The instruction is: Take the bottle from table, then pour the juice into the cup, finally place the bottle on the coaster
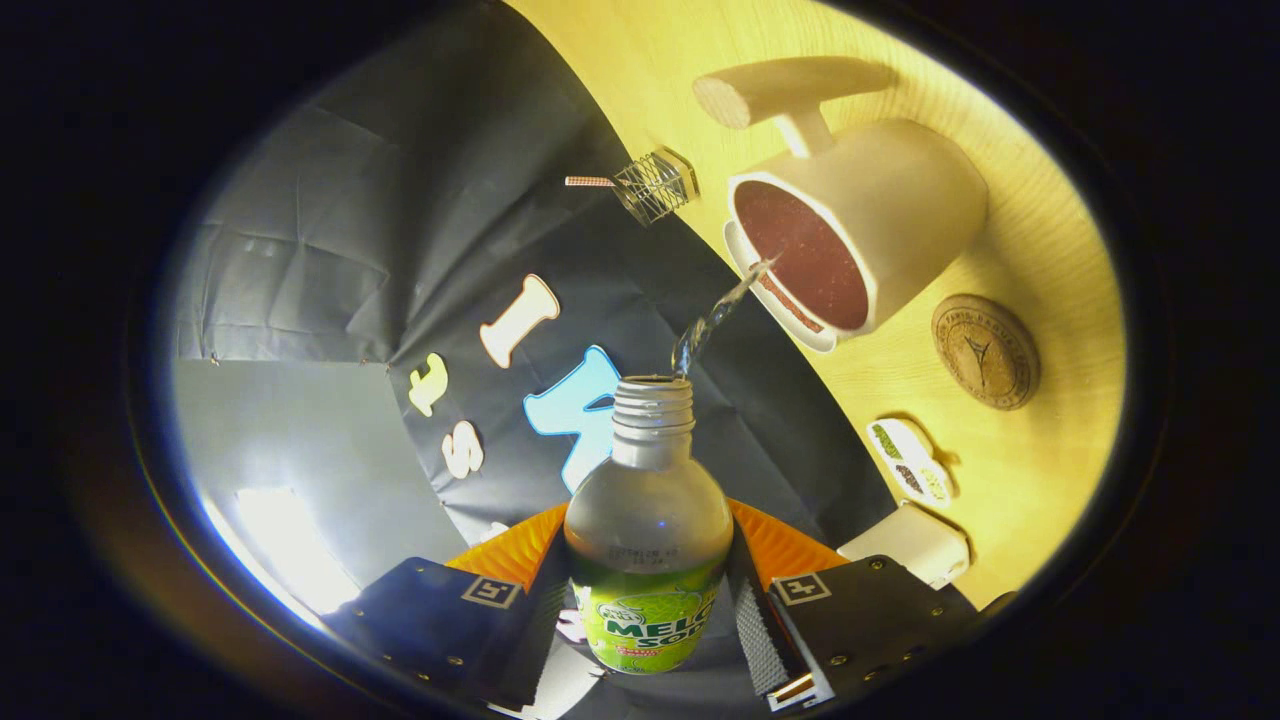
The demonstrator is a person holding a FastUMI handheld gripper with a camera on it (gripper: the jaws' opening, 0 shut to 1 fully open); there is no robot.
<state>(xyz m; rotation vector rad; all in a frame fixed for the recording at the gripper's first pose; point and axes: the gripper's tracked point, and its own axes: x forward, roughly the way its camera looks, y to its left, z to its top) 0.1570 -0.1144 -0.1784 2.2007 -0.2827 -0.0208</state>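
- The claw (650, 610) grips the bottle (648, 530) by its labelled body, one finger pressing on each side.
- The bottle is uncapped, its open neck pointing ahead of the fingers.
- A thin clear stream (720, 315) runs from the neck into the cup (880, 220), which stands beyond the fingers on the bench (1050, 430).
- The round coaster (985, 352) lies just beside the cup, bare.

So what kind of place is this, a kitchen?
Probably not a kitchen: it looks like a small recording booth. A pale wooden table stands against a black cloth wall, and the gripper, shut on the bottle, pours a stream into a cup beside a round coaster.
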